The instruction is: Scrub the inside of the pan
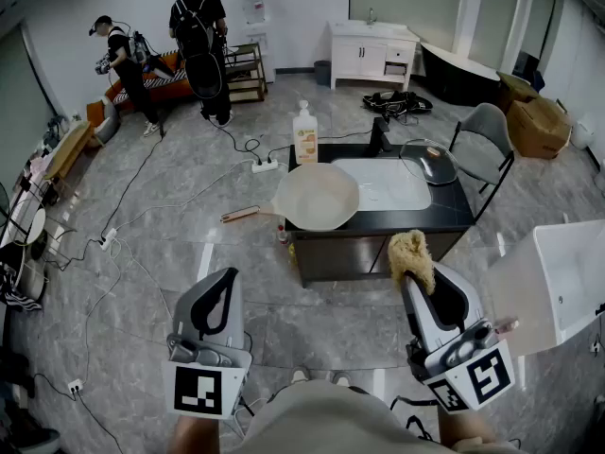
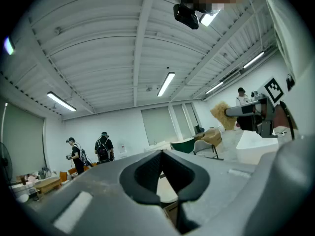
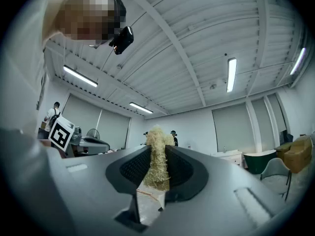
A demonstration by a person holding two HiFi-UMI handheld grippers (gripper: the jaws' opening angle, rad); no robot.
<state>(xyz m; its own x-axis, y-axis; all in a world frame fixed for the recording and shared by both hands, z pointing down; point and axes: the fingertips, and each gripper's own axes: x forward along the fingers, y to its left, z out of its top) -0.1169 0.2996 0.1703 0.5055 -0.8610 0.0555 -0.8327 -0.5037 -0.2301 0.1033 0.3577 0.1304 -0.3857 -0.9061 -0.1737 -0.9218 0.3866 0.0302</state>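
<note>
A white pan (image 1: 317, 197) with a wooden handle (image 1: 240, 214) sits on the left end of a dark table (image 1: 388, 218), its handle sticking out past the edge. My right gripper (image 1: 414, 265) is shut on a tan fibrous scrubber (image 1: 411, 255), which shows squeezed between the jaws in the right gripper view (image 3: 157, 156). My left gripper (image 1: 227, 280) is shut with nothing in it; its jaws meet in the left gripper view (image 2: 162, 154). Both grippers are held level, well short of the table and the pan.
On the table stand a soap bottle (image 1: 304, 134), a white tray (image 1: 383, 183) and a glass lid (image 1: 428, 162). A grey chair (image 1: 484, 142) stands right of it, a white tub (image 1: 558, 277) at my right. Cables and a power strip (image 1: 265, 166) lie on the floor. Two people (image 1: 200, 41) stand far back.
</note>
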